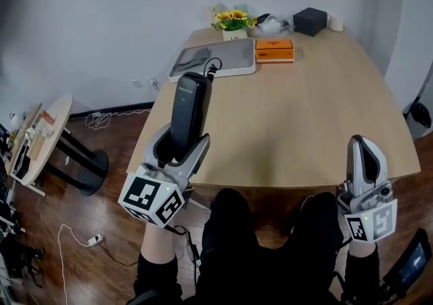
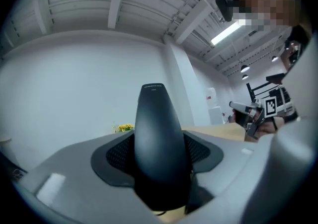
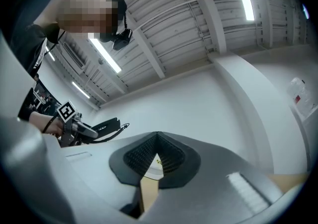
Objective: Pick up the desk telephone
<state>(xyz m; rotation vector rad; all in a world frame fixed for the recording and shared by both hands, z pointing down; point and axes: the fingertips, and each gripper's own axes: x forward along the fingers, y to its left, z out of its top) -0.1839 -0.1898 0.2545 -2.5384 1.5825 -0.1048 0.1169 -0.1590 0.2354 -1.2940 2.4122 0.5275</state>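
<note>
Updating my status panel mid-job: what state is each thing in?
Black telephone handset: lifted off its base, held by the left gripper.
Left gripper: jaws shut on the handset.
Right gripper: jaws together, empty.
Grey telephone base: resting on the wooden table, handset off it.
Flat orange box: closed, on the table.

The handset point(image 1: 189, 114) is glossy black. The left gripper point(image 1: 181, 140) is grey with black dotted pads point(image 2: 117, 154), and its cube point(image 1: 152, 199) is white with black square markers. The right gripper point(image 1: 365, 151) has the same colours. The table point(image 1: 311, 114) is light wood. At the table's far end are a pale grey phone base point(image 1: 223, 60), an orange box point(image 1: 274, 50), yellow flowers point(image 1: 233, 19) and a black box point(image 1: 310, 21). The floor point(image 1: 88, 222) left of the table is dark brown wood.
</note>
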